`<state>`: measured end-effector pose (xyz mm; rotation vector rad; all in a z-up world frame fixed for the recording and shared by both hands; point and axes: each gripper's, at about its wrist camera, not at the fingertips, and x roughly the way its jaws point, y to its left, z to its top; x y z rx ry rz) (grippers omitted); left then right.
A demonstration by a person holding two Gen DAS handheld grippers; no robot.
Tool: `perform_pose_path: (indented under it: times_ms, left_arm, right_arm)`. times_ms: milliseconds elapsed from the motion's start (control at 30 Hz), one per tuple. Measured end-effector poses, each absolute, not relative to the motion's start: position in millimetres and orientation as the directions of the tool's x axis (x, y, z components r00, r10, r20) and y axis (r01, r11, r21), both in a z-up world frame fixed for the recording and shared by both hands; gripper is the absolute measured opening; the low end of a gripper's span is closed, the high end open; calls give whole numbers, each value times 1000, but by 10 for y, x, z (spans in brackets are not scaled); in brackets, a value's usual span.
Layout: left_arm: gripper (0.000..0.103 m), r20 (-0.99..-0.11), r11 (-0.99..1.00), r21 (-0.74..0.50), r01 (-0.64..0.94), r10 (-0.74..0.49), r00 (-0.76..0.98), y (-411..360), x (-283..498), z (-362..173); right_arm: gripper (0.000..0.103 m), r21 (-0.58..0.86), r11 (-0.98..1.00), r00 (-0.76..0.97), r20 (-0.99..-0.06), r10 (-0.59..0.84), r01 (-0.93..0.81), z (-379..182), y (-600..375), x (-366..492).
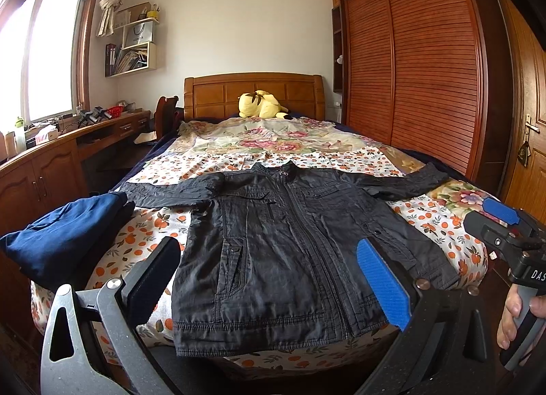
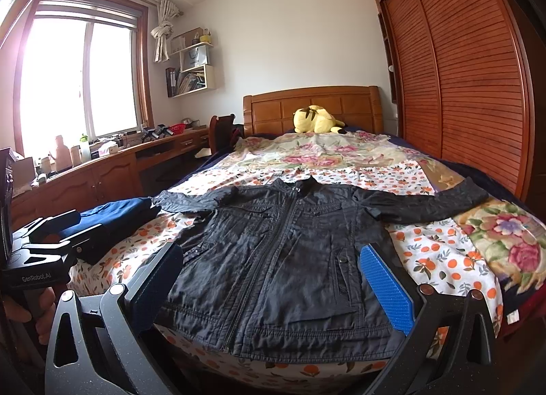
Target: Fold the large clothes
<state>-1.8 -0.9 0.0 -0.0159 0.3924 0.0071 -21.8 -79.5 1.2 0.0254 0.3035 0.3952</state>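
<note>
Left gripper (image 1: 269,279): spread wide, empty
Right gripper (image 2: 273,279): spread wide, empty
Jacket (image 1: 286,244): black, zipped, flat on bed (image 1: 440,221), sleeves outstretched

Yellow plush toy (image 1: 262,104) far ahead of tongs, against carved wooden headboard (image 1: 254,93). Floral patchwork bedspread (image 1: 259,142) spread across bed beyond tongs. Louvred reddish wooden wardrobe doors (image 1: 413,64) ahead right. Bright wood-framed window (image 2: 78,77) ahead left, long wooden desk (image 2: 112,169) under it. White wall shelves with books and bag (image 1: 134,41) up left. Knotted cream curtain (image 2: 163,31) beside window.
</note>
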Motion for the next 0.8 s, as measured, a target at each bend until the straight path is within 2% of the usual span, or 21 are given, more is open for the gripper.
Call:
perform_pose_path:
  times_ms: [800]
  left_arm:
    - [103, -390, 1000, -3, -5, 4, 921, -51, -45, 20]
  right_arm:
    - [103, 98, 921, 872, -296, 389, -377, -15, -809, -218]
